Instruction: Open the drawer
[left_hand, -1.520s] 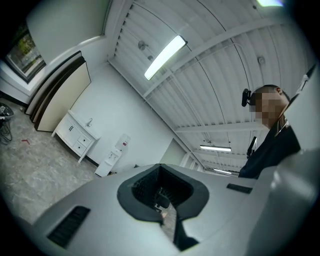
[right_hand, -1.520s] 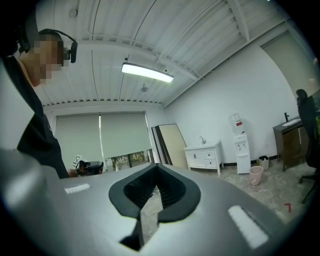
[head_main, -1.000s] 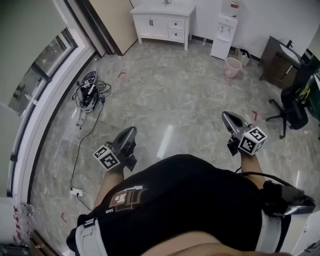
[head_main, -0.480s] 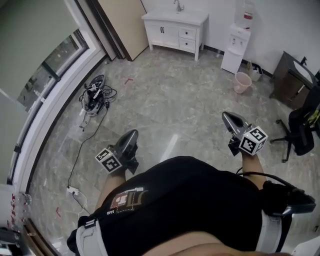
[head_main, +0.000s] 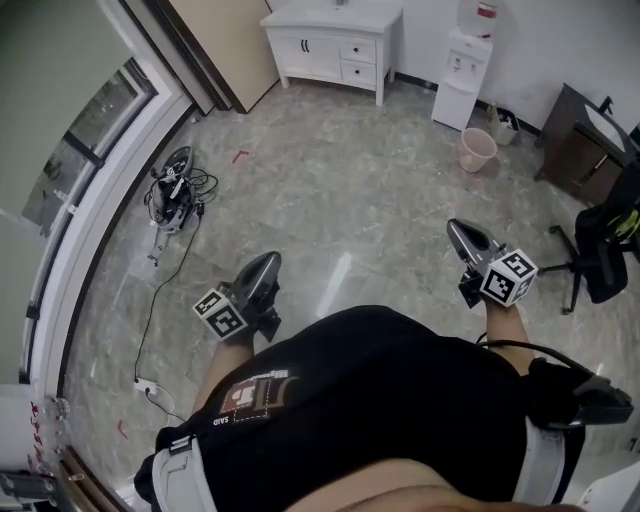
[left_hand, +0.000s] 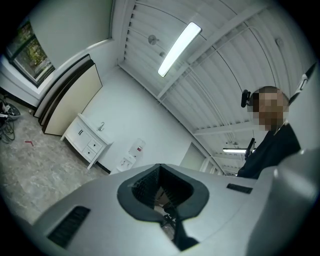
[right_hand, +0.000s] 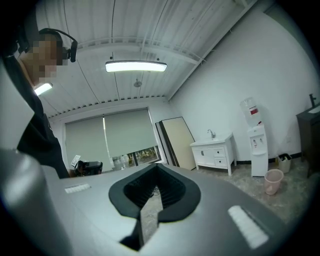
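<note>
Drawer: pushed in, on the right half of the white cabinet at the far wall, with a second drawer right under it.
Left gripper: well short of the cabinet, out over the marble floor. Jaws pressed together, nothing in them.
Right gripper: also well short of the cabinet and off to its right. Jaws look closed too, and empty.
Water dispenser: just right of the cabinet, against the same wall.
Pink bin: right of the cabinet, just past the dispenser on the near side.
Cable pile: left of the cabinet, nearer the person, over by the window.
</note>
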